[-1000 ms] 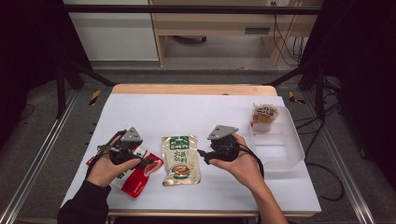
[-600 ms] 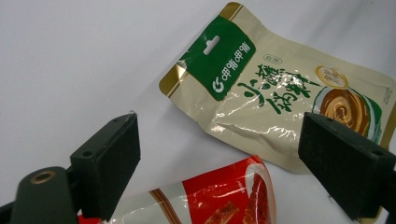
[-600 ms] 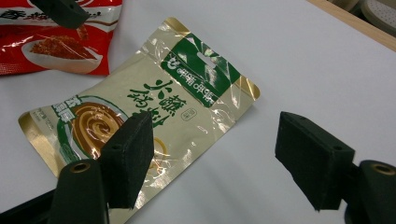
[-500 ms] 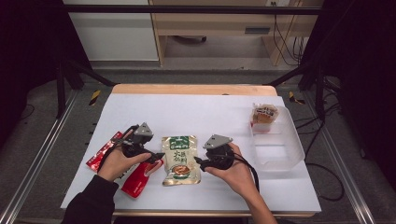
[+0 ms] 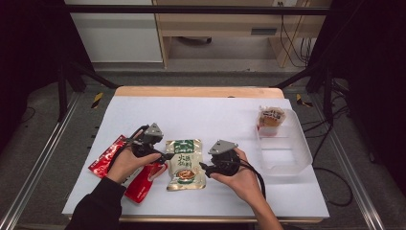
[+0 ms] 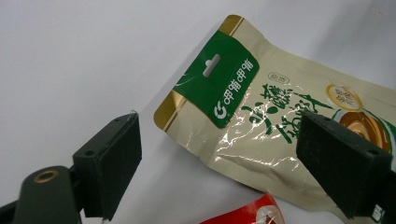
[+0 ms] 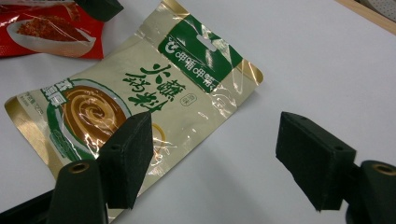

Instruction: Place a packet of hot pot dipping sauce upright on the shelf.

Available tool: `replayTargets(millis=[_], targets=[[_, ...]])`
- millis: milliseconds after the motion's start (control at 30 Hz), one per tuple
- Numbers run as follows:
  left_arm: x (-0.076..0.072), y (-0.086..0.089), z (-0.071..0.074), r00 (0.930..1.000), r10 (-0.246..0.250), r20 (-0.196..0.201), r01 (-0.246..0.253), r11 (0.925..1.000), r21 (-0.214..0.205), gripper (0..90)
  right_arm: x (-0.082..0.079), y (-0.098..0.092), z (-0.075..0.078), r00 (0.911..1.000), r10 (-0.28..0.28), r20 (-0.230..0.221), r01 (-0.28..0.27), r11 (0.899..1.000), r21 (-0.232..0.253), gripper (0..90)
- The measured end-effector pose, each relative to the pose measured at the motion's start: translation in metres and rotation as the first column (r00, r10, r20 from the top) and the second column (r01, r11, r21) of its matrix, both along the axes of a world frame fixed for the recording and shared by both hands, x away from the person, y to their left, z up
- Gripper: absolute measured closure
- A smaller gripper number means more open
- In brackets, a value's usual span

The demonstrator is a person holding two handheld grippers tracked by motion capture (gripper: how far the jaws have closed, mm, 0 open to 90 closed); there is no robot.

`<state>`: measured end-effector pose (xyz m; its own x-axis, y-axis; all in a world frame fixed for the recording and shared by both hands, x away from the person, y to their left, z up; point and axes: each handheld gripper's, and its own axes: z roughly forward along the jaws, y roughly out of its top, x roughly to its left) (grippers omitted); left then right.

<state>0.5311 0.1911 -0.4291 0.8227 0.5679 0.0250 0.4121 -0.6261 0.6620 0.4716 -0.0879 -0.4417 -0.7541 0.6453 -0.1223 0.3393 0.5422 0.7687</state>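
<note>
Closing in on the beige sauce pouch from both sides

I am bringing my left tool point(image 5: 168, 156) and my right tool point(image 5: 203, 167) down on either side of the beige pouch point(image 5: 185, 164), which is lying flat on the white table point(image 5: 201, 115) between them; both tools are spread wide and gripping nothing, the left straddling the pouch's green-header corner point(image 6: 215, 84), the right straddling its long edge. The risk I am judging: the foil looks thin and slick, so a pad may be skidding over it or pinching only air if I am closing too high. The red packets point(image 5: 143, 181) are lying just beside the pouch, so my left tool could be catching one too.
</note>
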Motion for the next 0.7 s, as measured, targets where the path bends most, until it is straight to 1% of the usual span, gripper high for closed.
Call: replayTargets(millis=[33,100,167,233,267,333,433,467,567,600,633,700], targets=[[0.001,0.000,-0.001,1.0000,0.005,-0.006,-0.005,0.9999,0.009,14.2,0.000,0.000,-0.001,1.0000,-0.003,0.003,0.003,1.000,0.003,28.1],[0.001,0.001,-0.002,0.9998,0.006,-0.017,-0.006,0.9999,0.012,14.2,-0.001,0.000,-0.001,1.0000,0.004,0.003,-0.004,1.000,0.002,28.1],[0.001,0.000,-0.003,0.9998,0.005,-0.019,-0.005,0.9999,0.009,14.3,-0.002,0.000,-0.001,1.0000,0.005,0.003,-0.005,1.000,0.005,28.2],[0.001,0.000,-0.005,0.9997,0.004,-0.023,-0.004,0.9999,0.016,14.3,-0.002,0.000,-0.002,1.0000,0.005,0.001,-0.005,1.000,0.006,28.2],[0.003,-0.001,-0.008,0.9994,-0.001,-0.034,0.002,0.9996,0.028,14.2,-0.002,0.000,-0.003,1.0000,0.006,-0.002,-0.006,1.000,0.001,28.2],[0.004,-0.001,-0.010,0.9993,-0.001,-0.038,0.002,0.9994,0.035,14.2,-0.002,0.000,-0.004,0.9999,0.013,-0.002,-0.013,1.000,-0.004,28.2],[0.006,-0.001,-0.011,0.9991,-0.001,-0.043,0.002,0.9995,0.033,14.2,-0.002,0.000,-0.005,0.9999,0.015,-0.004,-0.015,1.000,-0.012,28.1],[0.008,-0.001,-0.014,0.9987,0.003,-0.052,-0.002,0.9998,0.022,14.1,-0.001,0.000,-0.005,0.9999,0.012,-0.005,-0.012,1.000,-0.010,28.1],[0.010,-0.002,-0.017,0.9981,0.001,-0.061,0.001,0.9995,0.033,14.1,-0.001,-0.001,-0.005,0.9999,0.011,-0.008,-0.011,1.000,-0.009,28.0],[0.013,-0.002,-0.020,0.9980,0.010,-0.062,-0.007,0.9993,0.038,14.1,-0.001,-0.002,-0.005,0.9999,0.013,-0.009,-0.013,1.000,-0.011,28.0],[0.013,-0.002,-0.020,0.9980,0.010,-0.062,-0.007,0.9993,0.038,14.1,-0.001,-0.002,-0.005,0.9999,0.013,-0.009,-0.013,1.000,-0.011,28.0],[0.016,-0.002,-0.022,0.9972,0.005,-0.075,-0.002,0.9995,0.031,14.6,-0.001,-0.002,-0.007,0.9999,0.010,-0.014,-0.010,1.000,-0.012,27.9]])
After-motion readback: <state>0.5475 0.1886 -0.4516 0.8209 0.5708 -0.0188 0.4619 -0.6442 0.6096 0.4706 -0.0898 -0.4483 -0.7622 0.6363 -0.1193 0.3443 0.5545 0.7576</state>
